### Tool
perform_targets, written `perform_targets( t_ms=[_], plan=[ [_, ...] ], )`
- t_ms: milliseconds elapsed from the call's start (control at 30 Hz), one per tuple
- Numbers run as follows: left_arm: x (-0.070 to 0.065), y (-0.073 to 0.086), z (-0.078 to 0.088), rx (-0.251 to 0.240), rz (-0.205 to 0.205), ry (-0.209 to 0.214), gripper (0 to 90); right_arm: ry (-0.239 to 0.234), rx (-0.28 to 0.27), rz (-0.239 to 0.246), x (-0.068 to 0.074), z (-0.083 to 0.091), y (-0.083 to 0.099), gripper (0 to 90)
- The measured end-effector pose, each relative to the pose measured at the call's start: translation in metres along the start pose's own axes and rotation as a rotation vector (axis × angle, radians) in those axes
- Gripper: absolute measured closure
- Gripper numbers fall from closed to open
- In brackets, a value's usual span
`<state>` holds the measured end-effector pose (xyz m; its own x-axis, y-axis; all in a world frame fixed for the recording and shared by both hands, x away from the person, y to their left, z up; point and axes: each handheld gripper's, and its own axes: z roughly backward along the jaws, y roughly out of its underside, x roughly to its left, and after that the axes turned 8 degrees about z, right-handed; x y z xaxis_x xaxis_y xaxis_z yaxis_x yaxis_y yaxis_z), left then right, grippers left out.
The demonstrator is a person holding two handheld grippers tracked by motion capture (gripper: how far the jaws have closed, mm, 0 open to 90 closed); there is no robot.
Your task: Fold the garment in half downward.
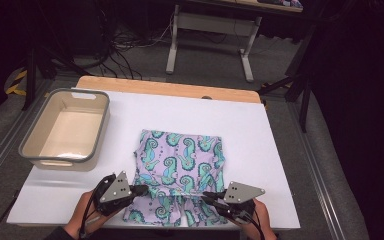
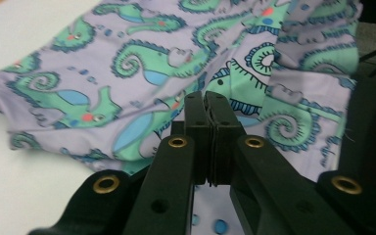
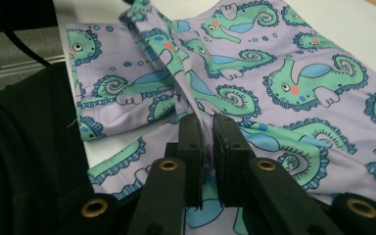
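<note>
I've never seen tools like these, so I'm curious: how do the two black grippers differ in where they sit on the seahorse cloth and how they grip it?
The left gripper bites the seahorse cloth at its left side near the table's front, the right gripper at its right side. The left gripper's jaws look pressed fully together; the right gripper's jaws show a thin gap with a fold of cloth between them. Both are shut on the same cloth and carry a grey plate on top.
</note>
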<state>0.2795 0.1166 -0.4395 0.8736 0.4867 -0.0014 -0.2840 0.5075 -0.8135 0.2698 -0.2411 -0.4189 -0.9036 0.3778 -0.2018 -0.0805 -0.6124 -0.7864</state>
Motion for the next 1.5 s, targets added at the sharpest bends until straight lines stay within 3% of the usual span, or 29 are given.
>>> perform_targets(
  t_ms=[233,400,433,567,733,867,933,1100,1200,1300,1367,1400,1500],
  plan=[
    [-0.009,0.01,0.001,0.033,-0.011,0.012,88.8,-0.019,0.005,-0.033,0.007,0.0,0.01,82.7],
    [-0.012,0.016,0.002,0.044,0.016,0.037,88.5,-0.033,0.017,-0.035,0.013,-0.001,0.016,81.0],
    [-0.013,0.016,0.002,0.046,0.002,0.042,88.5,-0.031,0.01,-0.037,0.012,0.0,0.016,78.3],
    [-0.013,0.018,0.005,0.042,0.015,0.046,89.5,-0.003,-0.027,-0.079,0.007,0.006,0.019,67.5],
    [-0.009,0.018,0.011,0.016,0.034,0.039,89.1,0.059,-0.081,-0.123,-0.006,0.018,0.019,64.0],
    [-0.006,0.013,0.014,-0.033,0.044,0.039,85.4,0.114,-0.119,-0.167,-0.019,0.027,0.018,64.1],
    [-0.012,0.007,0.01,-0.029,0.022,0.053,75.1,0.174,-0.102,-0.18,-0.027,0.027,0.018,63.3],
    [-0.026,-0.004,-0.006,0.019,-0.046,0.088,61.6,0.249,-0.038,-0.23,-0.054,0.015,0.022,56.0],
    [-0.027,-0.006,-0.017,0.039,-0.053,0.1,61.7,0.287,0.013,-0.259,-0.071,0.001,0.026,52.4],
    [-0.021,-0.005,-0.029,0.067,-0.057,0.102,61.7,0.293,0.037,-0.306,-0.088,-0.01,0.032,52.7],
    [-0.018,-0.003,-0.036,0.094,-0.039,0.121,63.5,0.292,0.047,-0.333,-0.094,-0.015,0.035,54.7],
    [-0.017,-0.002,-0.04,0.109,-0.053,0.115,63.8,0.288,0.048,-0.339,-0.096,-0.017,0.035,56.3],
    [-0.015,-0.001,-0.044,0.126,-0.044,0.125,65.4,0.283,0.104,-0.338,-0.101,-0.026,0.036,64.9]
  ],
)
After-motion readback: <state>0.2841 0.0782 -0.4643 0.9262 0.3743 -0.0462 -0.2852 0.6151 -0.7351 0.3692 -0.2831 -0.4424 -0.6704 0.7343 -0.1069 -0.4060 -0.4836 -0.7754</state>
